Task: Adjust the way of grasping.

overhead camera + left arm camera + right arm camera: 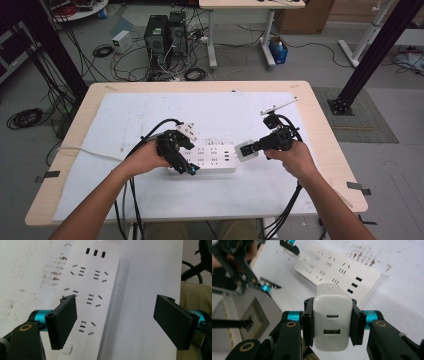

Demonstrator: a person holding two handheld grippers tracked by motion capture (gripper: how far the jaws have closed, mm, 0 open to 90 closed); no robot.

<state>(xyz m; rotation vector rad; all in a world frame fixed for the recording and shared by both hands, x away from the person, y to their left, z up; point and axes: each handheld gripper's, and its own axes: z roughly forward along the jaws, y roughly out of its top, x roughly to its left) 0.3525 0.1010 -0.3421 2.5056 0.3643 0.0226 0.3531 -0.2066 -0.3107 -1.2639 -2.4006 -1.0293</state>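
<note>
A white power strip [212,157] lies flat at the middle of the table, with several sockets and three USB ports at its right end. My left gripper [186,166] hangs over its left end with the jaws spread wide; in the left gripper view the left gripper [117,322] straddles the power strip [92,290] without touching it. My right gripper [253,147] sits just right of the strip, shut on a white USB charger [245,149]. In the right gripper view the right gripper [332,317] clamps the charger [332,306] by its sides, ports facing the camera, near the strip [337,270].
A white sheet [150,115] covers most of the wooden table [325,130]. The strip's white cord [85,150] runs off to the left edge. Black cables [150,135] trail from both grippers toward the front edge. Computers and cables sit on the floor beyond.
</note>
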